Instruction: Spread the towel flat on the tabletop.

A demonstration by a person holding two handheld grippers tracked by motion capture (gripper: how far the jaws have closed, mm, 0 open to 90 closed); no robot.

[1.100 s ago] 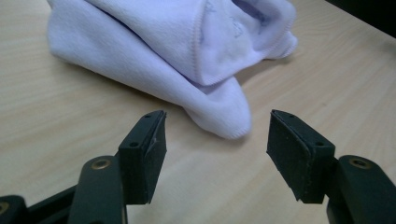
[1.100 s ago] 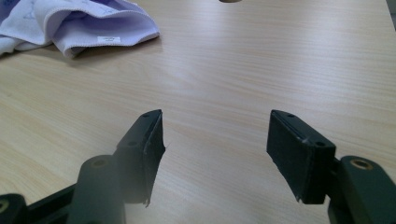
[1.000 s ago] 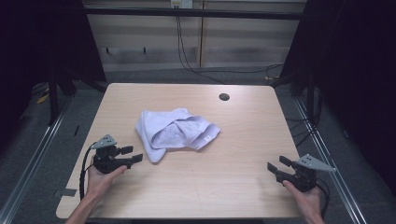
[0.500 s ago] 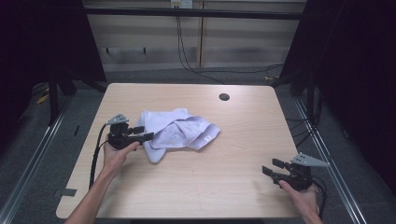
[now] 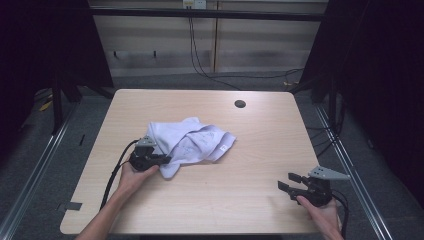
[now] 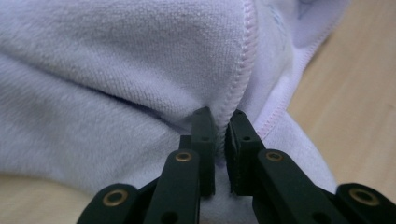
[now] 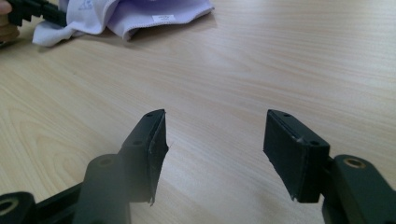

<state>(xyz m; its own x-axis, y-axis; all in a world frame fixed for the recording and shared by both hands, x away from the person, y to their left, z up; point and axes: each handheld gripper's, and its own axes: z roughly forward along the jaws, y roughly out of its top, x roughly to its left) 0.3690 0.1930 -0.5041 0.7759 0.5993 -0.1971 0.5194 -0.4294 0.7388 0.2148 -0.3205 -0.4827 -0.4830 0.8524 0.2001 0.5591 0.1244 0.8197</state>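
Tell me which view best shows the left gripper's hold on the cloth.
The left gripper view: the left gripper pinches the white cloth's stitched hem. The high view shows it at the cloth's near-left edge, grip hidden; the right gripper view catches only a black jaw edge beside the cloth.

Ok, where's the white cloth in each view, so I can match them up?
High view: white cloth left of table centre, its near-left corner at the left claw.
Left gripper view: cloth across the upper picture, stitched hem pinched.
Right gripper view: cloth at top left.
Shared landmark: its small white label.
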